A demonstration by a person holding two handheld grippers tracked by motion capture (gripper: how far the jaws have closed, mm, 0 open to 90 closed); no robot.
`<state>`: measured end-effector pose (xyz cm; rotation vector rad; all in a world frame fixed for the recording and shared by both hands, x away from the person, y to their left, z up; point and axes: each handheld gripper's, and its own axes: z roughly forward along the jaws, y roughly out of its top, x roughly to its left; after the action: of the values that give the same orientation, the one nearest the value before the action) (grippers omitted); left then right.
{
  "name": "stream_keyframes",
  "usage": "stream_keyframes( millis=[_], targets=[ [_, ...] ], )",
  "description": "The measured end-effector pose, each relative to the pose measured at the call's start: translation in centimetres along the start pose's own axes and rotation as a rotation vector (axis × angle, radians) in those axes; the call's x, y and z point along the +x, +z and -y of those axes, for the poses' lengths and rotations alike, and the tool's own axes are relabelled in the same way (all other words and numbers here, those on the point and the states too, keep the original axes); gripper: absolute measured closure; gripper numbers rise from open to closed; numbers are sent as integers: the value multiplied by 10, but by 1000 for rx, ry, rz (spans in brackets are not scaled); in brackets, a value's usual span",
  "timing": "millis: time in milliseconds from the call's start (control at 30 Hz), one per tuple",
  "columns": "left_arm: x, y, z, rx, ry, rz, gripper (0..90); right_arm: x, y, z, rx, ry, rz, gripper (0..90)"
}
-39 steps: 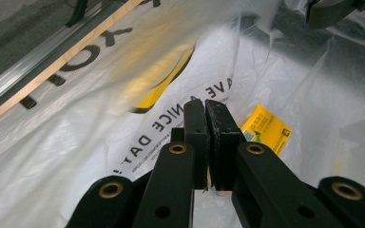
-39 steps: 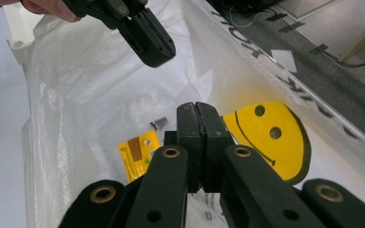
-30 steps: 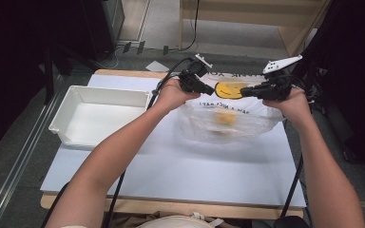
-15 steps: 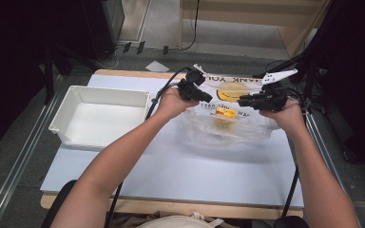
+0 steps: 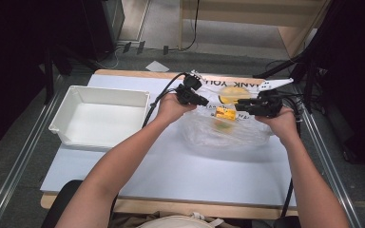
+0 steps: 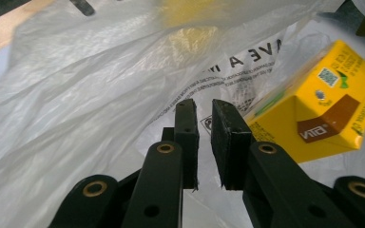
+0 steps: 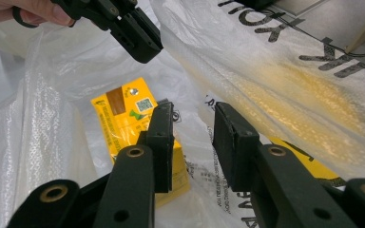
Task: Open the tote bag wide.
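We have the plastic bag [image 5: 228, 128] on the surface, yellow carton [image 5: 225, 114] inside at its 12 o'clock. Left tool [image 5: 200, 101] and right tool [image 5: 240, 105] have just been opening, both released, nothing between. Next: regrip the bag's rim.

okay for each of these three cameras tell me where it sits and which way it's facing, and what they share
High view: above the person's side, looking forward and down at the table; both forearms, left gripper and right gripper show.
Left gripper view: rides the left gripper, looking into the plastic bag.
Right gripper view: rides the right gripper, facing the bag; the left gripper shows farther off.
Shared: all show the yellow carton.
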<state>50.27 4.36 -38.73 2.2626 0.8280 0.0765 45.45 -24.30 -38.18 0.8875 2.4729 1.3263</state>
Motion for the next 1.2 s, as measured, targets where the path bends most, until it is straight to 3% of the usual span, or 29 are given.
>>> stream_keyframes(
  millis=[400,600,933,967,1200],
  targets=[
    [6,17,19,35,-26,-7,817,-2,7,19,-22,50,42,702],
    [7,24,24,44,-32,-16,812,-4,11,27,-11,62,61,702],
    [11,33,29,62,-27,-57,807,-11,17,49,22,127,81,695],
    [14,34,31,63,-36,-62,806,-12,18,52,28,147,78,696],
    [22,37,39,74,-57,-88,799,-14,22,63,51,156,102,697]
  ],
)
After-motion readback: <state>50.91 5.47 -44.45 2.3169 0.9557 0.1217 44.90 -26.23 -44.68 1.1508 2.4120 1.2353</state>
